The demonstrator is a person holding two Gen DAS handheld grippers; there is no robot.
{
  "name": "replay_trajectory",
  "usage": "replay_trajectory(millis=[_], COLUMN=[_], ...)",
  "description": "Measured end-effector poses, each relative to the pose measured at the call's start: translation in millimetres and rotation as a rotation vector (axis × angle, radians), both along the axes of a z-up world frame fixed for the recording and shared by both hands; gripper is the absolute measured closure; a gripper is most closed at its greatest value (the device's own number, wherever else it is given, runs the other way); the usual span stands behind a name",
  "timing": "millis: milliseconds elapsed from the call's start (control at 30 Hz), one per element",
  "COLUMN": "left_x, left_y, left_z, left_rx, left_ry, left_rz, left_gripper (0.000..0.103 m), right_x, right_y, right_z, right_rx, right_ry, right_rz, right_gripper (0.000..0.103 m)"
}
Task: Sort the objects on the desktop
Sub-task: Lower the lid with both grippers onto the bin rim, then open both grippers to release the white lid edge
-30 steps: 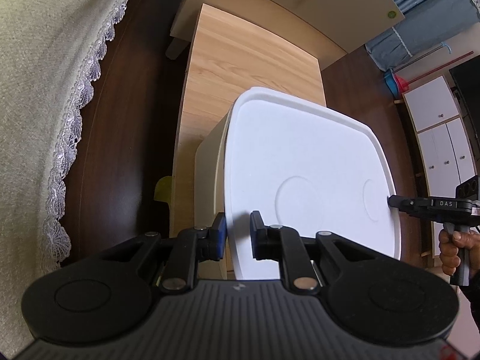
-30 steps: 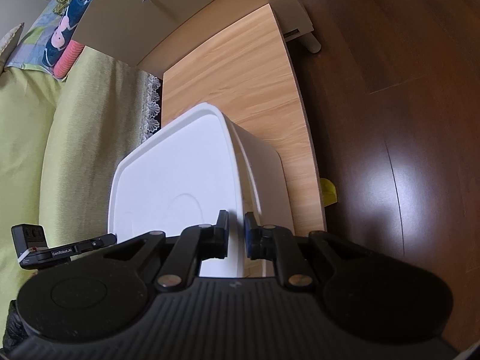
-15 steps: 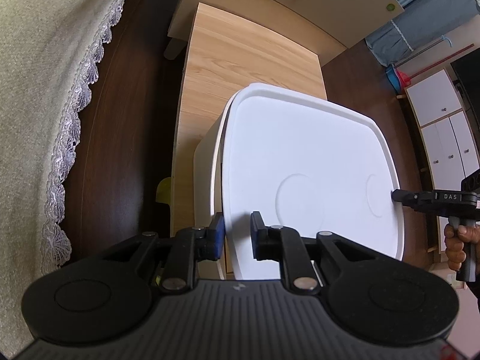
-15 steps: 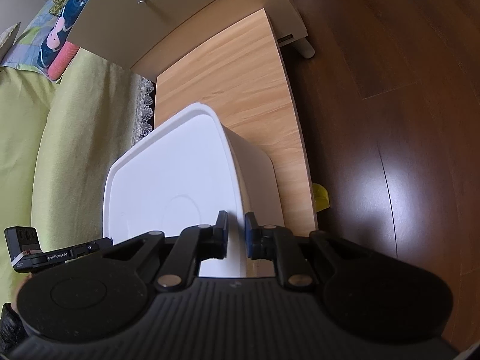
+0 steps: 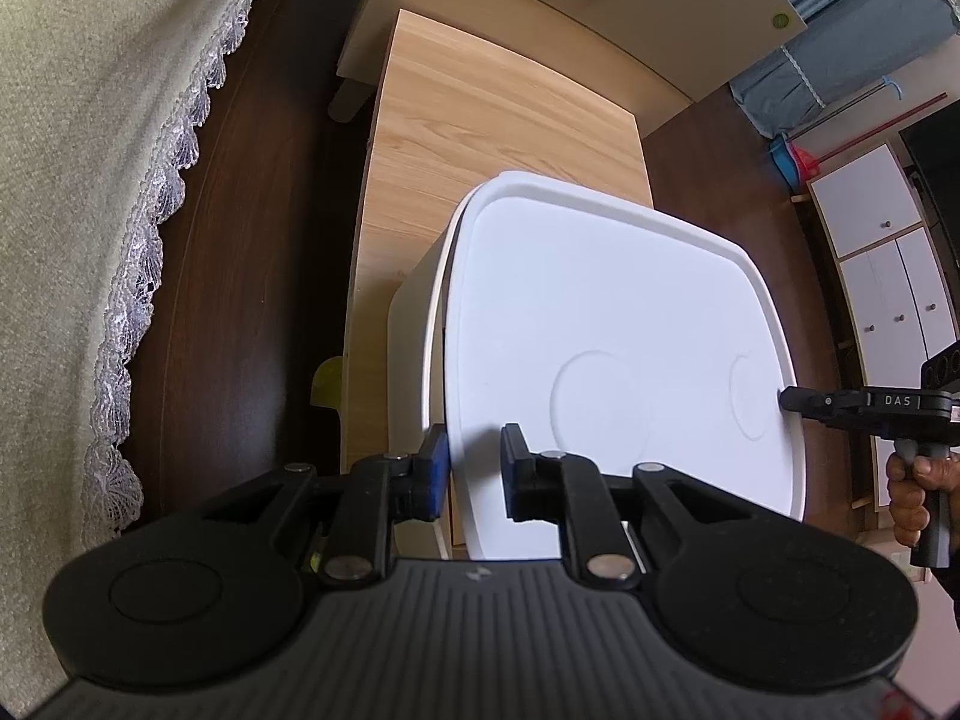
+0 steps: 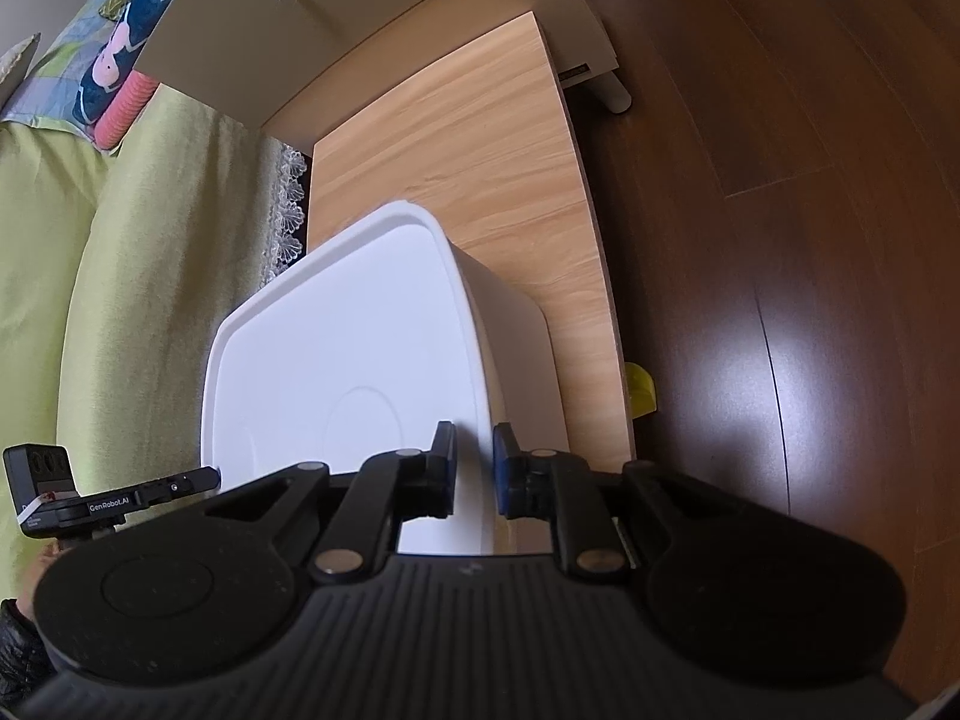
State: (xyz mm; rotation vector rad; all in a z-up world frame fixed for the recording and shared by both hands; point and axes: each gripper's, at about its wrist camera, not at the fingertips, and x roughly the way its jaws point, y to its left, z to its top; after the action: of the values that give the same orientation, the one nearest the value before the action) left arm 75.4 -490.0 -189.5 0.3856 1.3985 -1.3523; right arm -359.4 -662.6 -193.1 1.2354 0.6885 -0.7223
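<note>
A white lid (image 5: 612,324) lies on top of a white storage box (image 5: 414,324) that stands on a light wooden table (image 5: 480,114). My left gripper (image 5: 474,468) is shut on the lid's left edge. My right gripper (image 6: 474,468) is shut on the lid's opposite edge (image 6: 468,324). Each gripper shows in the other's view, the right one (image 5: 786,399) at the lid's far side and the left one (image 6: 213,474) likewise. The box's contents are hidden.
A beige cabinet (image 5: 570,6) stands beyond the table. A lace-trimmed sofa cover (image 5: 90,150) is to the left over dark wood floor (image 6: 780,180). A small yellow object (image 6: 639,387) sticks out at the table's edge. White cupboards (image 5: 888,264) are far right.
Both grippers have stayed shut on the lid's edges. The lid and box sit slightly higher and further left in the left view; the view has shifted a little.
</note>
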Motion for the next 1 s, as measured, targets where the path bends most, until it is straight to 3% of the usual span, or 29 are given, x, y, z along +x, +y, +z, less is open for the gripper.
replay_trajectory(millis=[667, 733, 1000], left_x=[0.2, 0.2, -0.2], left_y=[1.9, 1.7, 3.0], left_z=[-0.1, -0.2, 1.4], left_rx=[-0.010, -0.011, -0.015], left_ry=[-0.002, -0.005, -0.007], left_rz=[0.000, -0.002, -0.004], left_gripper=[0.084, 0.080, 0.080], right_x=[9.0, 9.4, 11.0], right_y=[3.5, 4.1, 6.5], right_z=[6.9, 7.5, 8.9], right_rx=[-0.026, -0.028, -0.034], right_ry=[0.033, 0.034, 0.026], right_rz=[0.028, 0.030, 0.031], right_gripper=[0.083, 0.082, 0.073])
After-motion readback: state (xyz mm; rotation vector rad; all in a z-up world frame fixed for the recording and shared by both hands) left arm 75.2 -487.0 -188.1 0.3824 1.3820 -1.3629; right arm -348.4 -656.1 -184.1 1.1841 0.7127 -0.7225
